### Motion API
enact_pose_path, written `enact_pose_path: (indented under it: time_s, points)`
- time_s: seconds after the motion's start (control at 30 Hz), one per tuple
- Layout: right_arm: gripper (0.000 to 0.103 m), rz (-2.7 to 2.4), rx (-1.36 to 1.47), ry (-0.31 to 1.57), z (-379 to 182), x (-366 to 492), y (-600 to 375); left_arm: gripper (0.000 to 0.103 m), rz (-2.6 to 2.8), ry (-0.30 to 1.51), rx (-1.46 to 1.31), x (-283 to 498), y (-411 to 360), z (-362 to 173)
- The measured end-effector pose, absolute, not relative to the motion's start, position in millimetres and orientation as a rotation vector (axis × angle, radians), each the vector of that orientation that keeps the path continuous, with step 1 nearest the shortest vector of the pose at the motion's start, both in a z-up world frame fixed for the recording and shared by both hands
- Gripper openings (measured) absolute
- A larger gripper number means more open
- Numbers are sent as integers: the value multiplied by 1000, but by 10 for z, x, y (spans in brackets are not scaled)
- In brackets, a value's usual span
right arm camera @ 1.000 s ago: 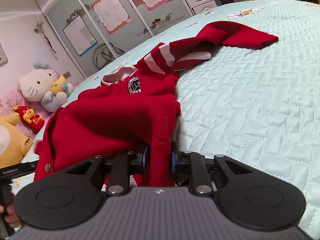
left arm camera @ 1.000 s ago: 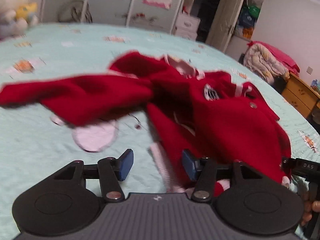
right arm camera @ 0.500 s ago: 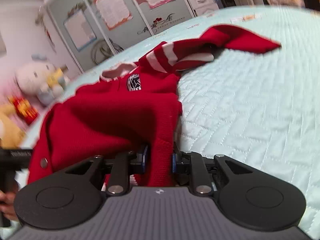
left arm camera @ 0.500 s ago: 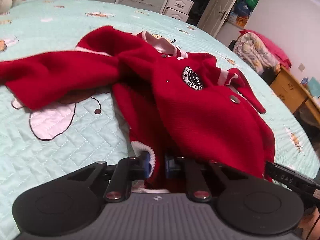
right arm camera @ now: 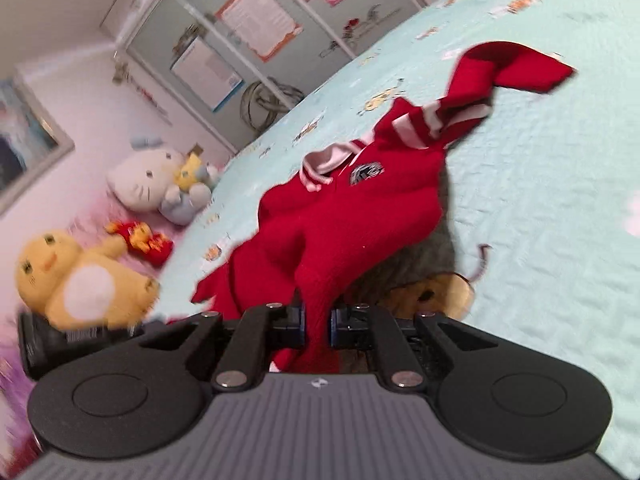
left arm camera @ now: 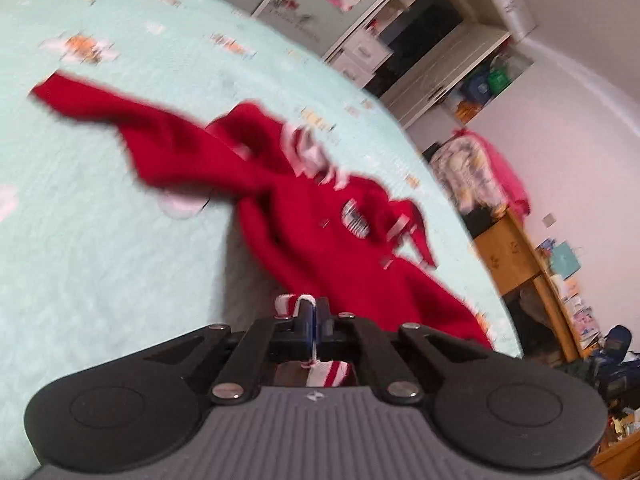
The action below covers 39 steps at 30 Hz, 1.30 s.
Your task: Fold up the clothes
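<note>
On the left, the left gripper (left arm camera: 314, 314) has just been closing: a second ago its fingers stood wide apart on either side of the jacket's bottom edge, and now they are pinched tight together on the red-and-white striped hem (left arm camera: 289, 304), with a strip of that ribbing showing behind the fingers too. From there the red jacket (left arm camera: 320, 220) stretches away ahead of the fingers, its body pulled up off the bed (left arm camera: 100, 240) and one sleeve (left arm camera: 100, 112) trailing far out to the front left on the quilt.

On the right, the right gripper (right arm camera: 317, 324) has also been closing a little more, and a thick fold of the jacket's red hem (right arm camera: 316, 308) is squeezed between its fingers. Ahead of these fingers the cloth rises in a tent, with a shadow on the bed beneath it; the other sleeve (right arm camera: 508, 72) lies far ahead to the right. The plush toys (right arm camera: 120, 232) sit well off to the left.

With both bottom corners now gripped and the body lifted where before it lay slumped, the jacket looks ready to be shaken flat and spread out before folding. Both views are blurred.
</note>
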State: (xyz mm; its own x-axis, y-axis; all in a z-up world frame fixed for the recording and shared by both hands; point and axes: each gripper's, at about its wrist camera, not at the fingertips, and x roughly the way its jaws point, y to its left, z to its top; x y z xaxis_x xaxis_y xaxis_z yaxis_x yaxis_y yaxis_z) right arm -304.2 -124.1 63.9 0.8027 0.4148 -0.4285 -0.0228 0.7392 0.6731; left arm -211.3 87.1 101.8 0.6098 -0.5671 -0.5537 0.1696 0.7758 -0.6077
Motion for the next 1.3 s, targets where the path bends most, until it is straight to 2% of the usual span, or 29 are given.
enact_pose_path:
  time_s: [0.07, 0.13, 0.2, 0.3, 0.33, 0.37, 0.4, 0.47, 0.5, 0.73, 0.8, 0.83, 0.9, 0.93, 0.97, 1.03, 1.1, 1.17, 1.3]
  points:
    - [10, 220, 701, 619, 627, -3154, -1355, 0, -401, 857, -460, -2196, 829, 836]
    - [11, 101, 519, 683, 532, -3157, -1319, 0, -386, 904, -430, -2253, 773, 653]
    - [16, -4, 352, 727, 473, -3198, -1221, 2, -363, 915, -376, -2296, 687, 554]
    - [19, -78, 155, 651, 617, -3399, -967, 22, -327, 908, -315, -2306, 638, 511]
    - [25, -101, 78, 602, 708, -3479, -852, 35, -317, 891, -323, -2327, 672, 530]
    - [35, -116, 7, 548, 811, -3562, -723, 43, -307, 874, -332, -2350, 708, 551]
    - [42, -104, -47, 497, 909, -3638, -597, 44, -296, 856, -340, -2372, 744, 571]
    - [68, 4, -120, 436, 1037, -3742, -335, 46, -275, 821, -358, -2417, 816, 612]
    - [73, 85, -138, 441, 1046, -3747, -183, 46, -285, 806, -336, -2423, 784, 644]
    - [75, 285, -48, 604, 682, -3230, 394, 67, -365, 742, -51, -2339, 291, 688]
    - [75, 255, -38, 641, 601, -3085, 439, 67, -342, 761, 39, -2210, 125, 553]
    - [74, 251, -31, 658, 576, -3021, 442, 67, -330, 770, 84, -2146, 42, 486]
    - [59, 259, 1, 693, 524, -2905, 410, 63, -334, 792, 114, -1992, -20, 332]
    - [38, 260, 20, 708, 503, -2838, 385, 48, -360, 798, 112, -1946, -16, 287]
    - [21, 254, 38, 718, 489, -2758, 358, 26, -388, 815, 65, -1892, 28, 275]
    - [16, 259, 82, 709, 537, -2639, 276, 10, -423, 828, -59, -1806, 189, 313]
    - [14, 272, 137, 681, 637, -2529, 179, 10, -429, 815, -211, -1747, 427, 414]
    - [2, 297, 222, 622, 815, -2401, 70, 10, -433, 799, -363, -1687, 665, 516]
    - [2, 370, 307, 514, 1105, -2098, 24, 10, -330, 816, -603, -1518, 1078, 442]
